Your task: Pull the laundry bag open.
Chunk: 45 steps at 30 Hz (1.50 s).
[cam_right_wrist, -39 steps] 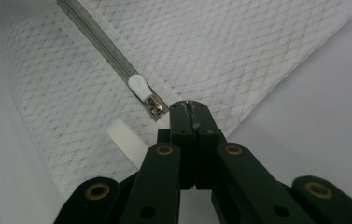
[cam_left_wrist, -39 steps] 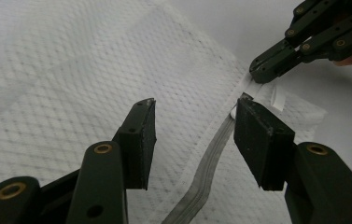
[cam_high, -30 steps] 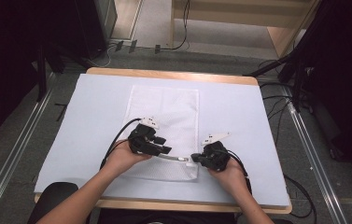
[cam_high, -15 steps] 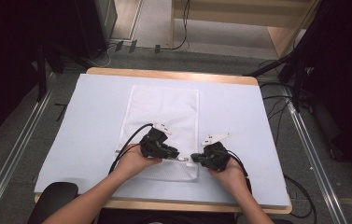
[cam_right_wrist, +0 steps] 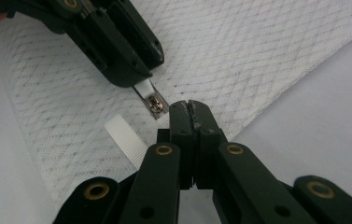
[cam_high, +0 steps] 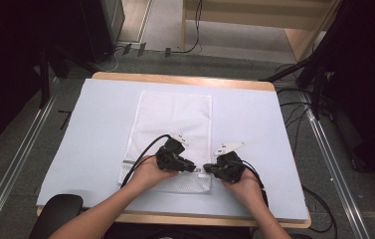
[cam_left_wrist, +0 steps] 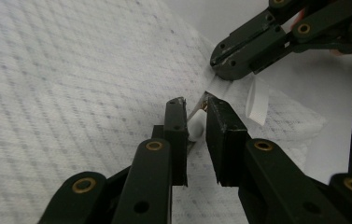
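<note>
- Nearest the person, two forearms come in over the near edge of the tabletop (cam_high: 254,99), which is covered in pale blue-white sheeting.
- The left hand (cam_high: 147,172) holds the left gripper (cam_high: 191,168) and the right hand (cam_high: 244,183) holds the right gripper (cam_high: 208,169); the two tips almost meet over the near edge of a white mesh bag (cam_high: 175,119).
- In the left gripper view, the left gripper (cam_left_wrist: 196,122) has its jaws slightly apart around a white zipper pull (cam_left_wrist: 196,126), whose metal end pokes out past the tips; whether the pads press on it I cannot tell.
- In the right gripper view, the right gripper (cam_right_wrist: 191,108) has its jaws pressed together on the bag's edge, just beside the zipper pull (cam_right_wrist: 151,99).
- A white ribbon tab (cam_right_wrist: 126,136) sticks out of the bag edge next to the right gripper.
- The mesh bag lies flat at mid-tabletop, running lengthwise away from the person.
- Beyond the far edge are grey floor, cables and a wooden frame (cam_high: 294,30).
</note>
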Tool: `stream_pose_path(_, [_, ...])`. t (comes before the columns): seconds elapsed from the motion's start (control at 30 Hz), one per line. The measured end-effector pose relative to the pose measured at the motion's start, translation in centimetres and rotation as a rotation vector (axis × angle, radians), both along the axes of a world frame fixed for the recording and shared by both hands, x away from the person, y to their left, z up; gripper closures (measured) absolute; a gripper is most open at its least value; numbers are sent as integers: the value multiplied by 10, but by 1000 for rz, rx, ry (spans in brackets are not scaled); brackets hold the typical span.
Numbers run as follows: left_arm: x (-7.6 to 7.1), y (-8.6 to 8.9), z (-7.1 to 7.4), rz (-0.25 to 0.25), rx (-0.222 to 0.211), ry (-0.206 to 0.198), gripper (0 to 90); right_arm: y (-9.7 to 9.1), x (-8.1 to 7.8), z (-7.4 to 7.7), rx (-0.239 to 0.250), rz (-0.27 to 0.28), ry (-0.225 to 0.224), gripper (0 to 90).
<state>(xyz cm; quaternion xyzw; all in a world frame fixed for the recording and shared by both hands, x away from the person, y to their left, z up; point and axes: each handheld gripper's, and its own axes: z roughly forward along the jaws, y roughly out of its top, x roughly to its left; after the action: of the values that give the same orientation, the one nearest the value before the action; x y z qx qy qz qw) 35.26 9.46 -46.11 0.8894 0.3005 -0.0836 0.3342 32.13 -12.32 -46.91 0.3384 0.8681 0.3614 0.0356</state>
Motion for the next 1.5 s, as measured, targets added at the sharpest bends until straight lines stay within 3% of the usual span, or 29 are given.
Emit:
stream_pose_path(0.17, [-1,-1,0,-9,1,-2,789,0,1,0,2,5,-1,900])
stream_pose_path(0.27, [-3,-2,0,-12,-19,29,793,0,1,0,2,6,-1,900])
stream_pose_path(0.47, [-6,-5,-1,-26,-7,22,788,0,1,0,1,5,-2,900])
stream_pose_path(0.9, [2,-1,-3,2,-47,95,870,1,-1,1,-10,5,-13,900])
stream_pose_path(1.5, [9,-1,-6,5,-61,157,874,5,-3,2,-27,16,-32,898])
